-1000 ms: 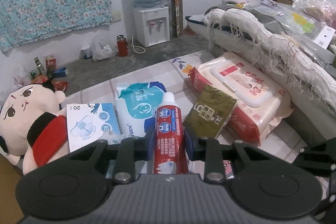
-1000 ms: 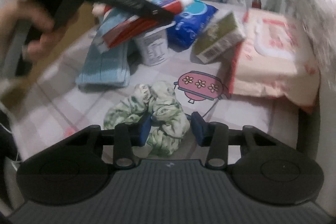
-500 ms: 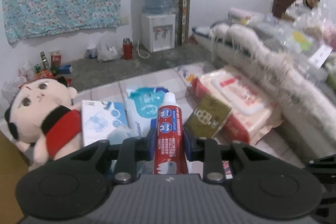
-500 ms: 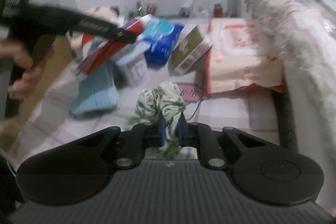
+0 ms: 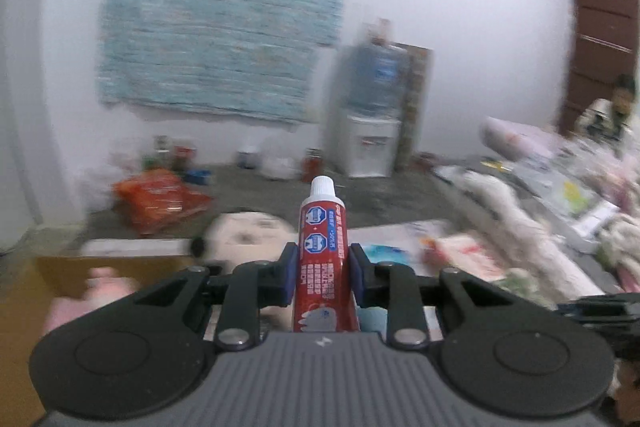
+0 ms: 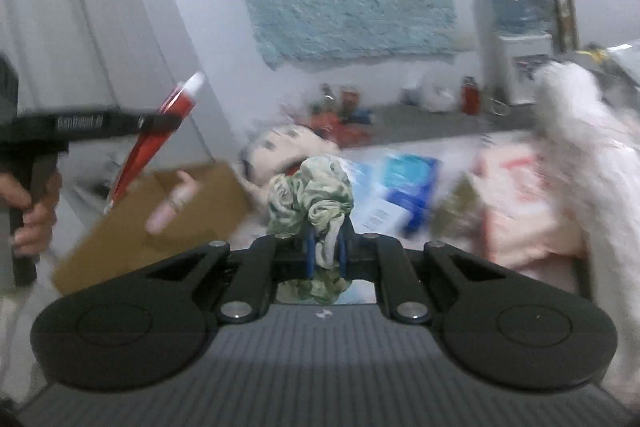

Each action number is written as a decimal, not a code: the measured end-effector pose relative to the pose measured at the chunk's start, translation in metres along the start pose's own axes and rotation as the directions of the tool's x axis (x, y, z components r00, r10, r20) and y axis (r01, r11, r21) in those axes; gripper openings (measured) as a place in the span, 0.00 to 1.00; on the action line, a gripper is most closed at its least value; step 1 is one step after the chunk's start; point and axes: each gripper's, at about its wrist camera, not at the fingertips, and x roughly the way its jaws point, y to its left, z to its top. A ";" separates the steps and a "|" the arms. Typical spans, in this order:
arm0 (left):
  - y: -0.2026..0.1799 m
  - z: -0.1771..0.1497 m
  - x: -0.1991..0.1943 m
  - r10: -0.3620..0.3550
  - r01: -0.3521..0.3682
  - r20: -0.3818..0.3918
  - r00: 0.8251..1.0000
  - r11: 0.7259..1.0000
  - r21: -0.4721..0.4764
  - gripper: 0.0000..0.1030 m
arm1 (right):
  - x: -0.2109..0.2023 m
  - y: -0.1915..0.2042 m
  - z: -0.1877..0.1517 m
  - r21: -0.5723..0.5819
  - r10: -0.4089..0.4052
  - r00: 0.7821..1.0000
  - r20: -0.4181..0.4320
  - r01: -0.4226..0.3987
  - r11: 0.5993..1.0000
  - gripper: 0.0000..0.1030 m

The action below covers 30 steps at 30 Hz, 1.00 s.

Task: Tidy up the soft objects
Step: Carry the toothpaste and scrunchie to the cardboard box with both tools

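Both grippers share one build — a ribbed grey body with a small white mark at twelve o'clock; two black round-ended lobes at nine and three; black linkage arms on silver screws; blue pads on the fingers [image 5: 289,277]. The left gripper [image 6: 160,125] carries white lettering along its black side; a grey sleeve [image 6: 8,83] sits at nine o'clock.

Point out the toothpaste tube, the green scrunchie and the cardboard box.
toothpaste tube [image 5: 323,239], left wrist view, on its red printed body.
green scrunchie [image 6: 310,193], right wrist view, on its bunched fabric.
cardboard box [image 6: 160,223], right wrist view, on its brown flap.
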 end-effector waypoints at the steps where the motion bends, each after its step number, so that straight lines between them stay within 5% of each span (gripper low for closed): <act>1: 0.015 -0.001 -0.005 0.041 -0.041 -0.010 0.999 0.999 -0.007 0.27 | 0.003 0.009 0.005 -0.008 0.024 1.000 -0.005 -0.024 1.000 0.09; 10: 0.116 -0.038 0.053 0.218 -0.219 -0.218 0.951 0.975 0.019 0.27 | 0.066 0.092 0.025 0.013 0.187 0.981 -0.045 -0.186 0.982 0.09; 14: 0.147 -0.060 0.113 0.176 -0.180 -0.339 0.924 0.983 0.018 0.27 | 0.105 0.122 0.024 0.046 0.237 0.968 -0.084 -0.234 0.971 0.09; 20: 0.177 -0.083 0.176 0.115 -0.134 -0.422 0.899 0.991 -0.016 0.29 | 0.148 0.144 0.019 0.070 0.272 0.954 -0.127 -0.265 0.962 0.09; 23: 0.188 -0.095 0.201 0.063 -0.108 -0.487 0.871 0.992 -0.064 0.30 | 0.165 0.145 0.017 0.079 0.275 0.950 -0.148 -0.266 0.961 0.09; 26: 0.187 -0.095 0.194 0.120 -0.140 -0.451 0.884 0.990 -0.010 0.46 | 0.179 0.145 0.015 0.074 0.275 0.949 -0.155 -0.267 0.961 0.09; 30: 0.198 -0.093 0.163 0.053 -0.104 -0.453 0.890 0.991 -0.088 0.43 | 0.182 0.146 0.013 0.079 0.285 0.945 -0.160 -0.276 0.958 0.09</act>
